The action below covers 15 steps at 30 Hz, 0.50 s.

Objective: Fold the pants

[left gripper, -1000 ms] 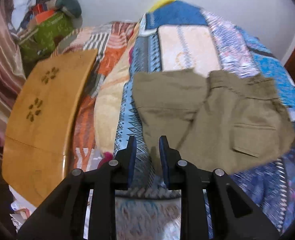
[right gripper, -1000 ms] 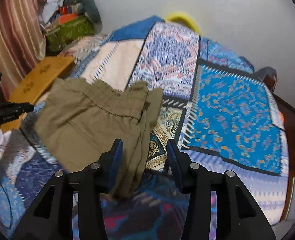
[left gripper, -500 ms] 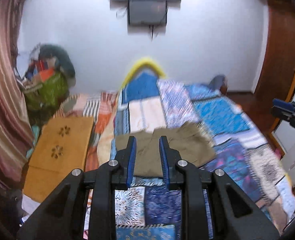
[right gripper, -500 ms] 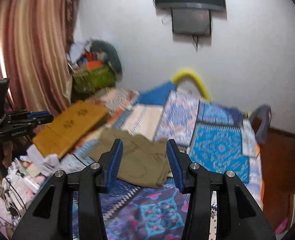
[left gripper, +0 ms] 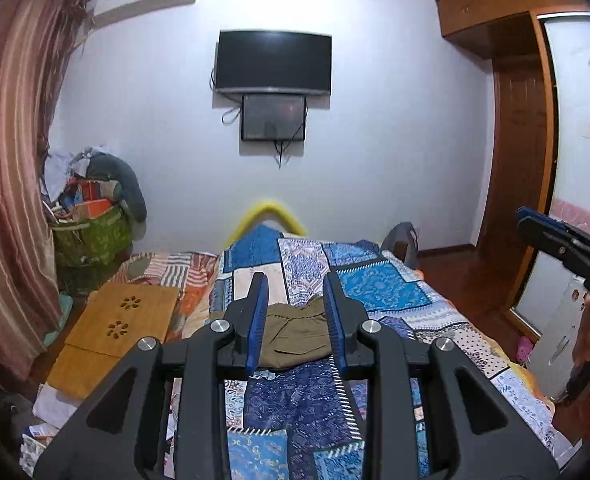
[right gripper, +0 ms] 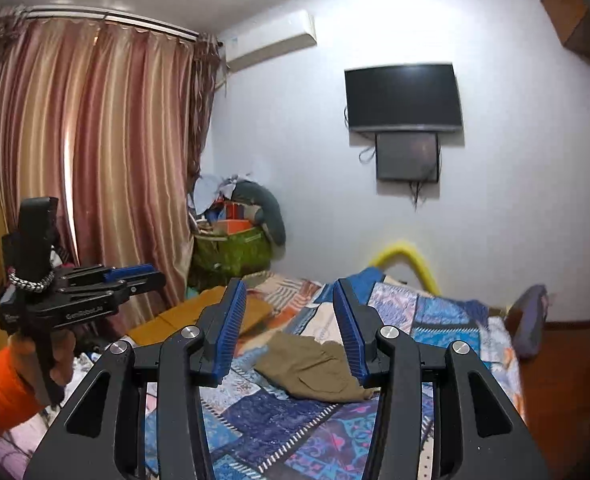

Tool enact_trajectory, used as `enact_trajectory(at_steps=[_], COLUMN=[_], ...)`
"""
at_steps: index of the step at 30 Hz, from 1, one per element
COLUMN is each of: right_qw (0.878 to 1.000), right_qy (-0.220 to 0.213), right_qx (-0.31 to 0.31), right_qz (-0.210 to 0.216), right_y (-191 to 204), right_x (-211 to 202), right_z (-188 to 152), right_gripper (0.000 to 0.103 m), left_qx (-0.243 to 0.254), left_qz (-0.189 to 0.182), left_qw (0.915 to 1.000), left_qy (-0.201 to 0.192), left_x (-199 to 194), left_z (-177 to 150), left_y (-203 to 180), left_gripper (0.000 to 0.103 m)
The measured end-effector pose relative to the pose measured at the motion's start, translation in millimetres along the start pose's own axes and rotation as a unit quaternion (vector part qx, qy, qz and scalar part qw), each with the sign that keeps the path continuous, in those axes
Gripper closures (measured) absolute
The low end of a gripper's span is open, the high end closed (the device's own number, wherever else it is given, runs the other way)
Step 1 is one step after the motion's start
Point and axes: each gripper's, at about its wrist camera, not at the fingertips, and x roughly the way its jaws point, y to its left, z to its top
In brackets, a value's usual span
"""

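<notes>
The olive-green pants (left gripper: 295,332) lie folded in a small bundle on the patchwork quilt (left gripper: 379,284), a flap pocket facing up. They also show in the right wrist view as pants (right gripper: 311,368) on the bed. My left gripper (left gripper: 295,282) hangs in the air well short of them, its jaws opening with nothing held between them. My right gripper (right gripper: 289,286) is also raised and far from the pants, open and empty. Each gripper appears in the other's view: the left gripper (right gripper: 135,272) in a hand with an orange sleeve, the right gripper (left gripper: 535,218) at the right edge.
A wooden lap table (left gripper: 123,320) lies left of the bed beside striped bedding. A green bag (left gripper: 91,236) piled with things stands in the corner by the curtain (right gripper: 87,160). A TV (left gripper: 273,62) hangs on the far wall. A wooden wardrobe (left gripper: 515,160) stands to the right.
Both grippers have pulled back and up from the bed, tilting toward level. The pants look small and far now and stay on the quilt. The left jaws stand slightly wider.
</notes>
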Motion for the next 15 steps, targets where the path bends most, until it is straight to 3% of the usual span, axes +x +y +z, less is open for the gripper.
enact_trajectory(at_steps=[5, 9, 11, 15], right_qw=[1.0, 1.0, 1.0, 1.0], right_qy=[-0.01, -0.011, -0.007, -0.008], right_qx=[-0.009, -0.01, -0.004, 0.008], right_qz=[-0.013, -0.018, -0.016, -0.024], right_y=[21.4, 33.1, 35.9, 38.2], right_x=[-11.5, -11.0, -9.7, -6.0], right_z=[-16.7, -24.9, -26.6, -31.4], right_gripper=[0.062, 0.061, 0.06, 0.043], left_qx=[-0.015, -0.008, -0.004, -0.009], left_qz=[0.0, 0.02, 0.028, 0.028], left_qw=[0.9995, 0.9982, 0.9974, 0.9969], left_qy=[-0.027, -0.056, -0.066, -0.073], left_x=[-37.7, -59.6, -67.5, -71.1], left_z=[-15.0, -26.1, -32.2, -38.8], left_y=[-8.0, -13.0, -14.9, -13.1], left_gripper=[0.074, 0.051, 0.045, 0.032])
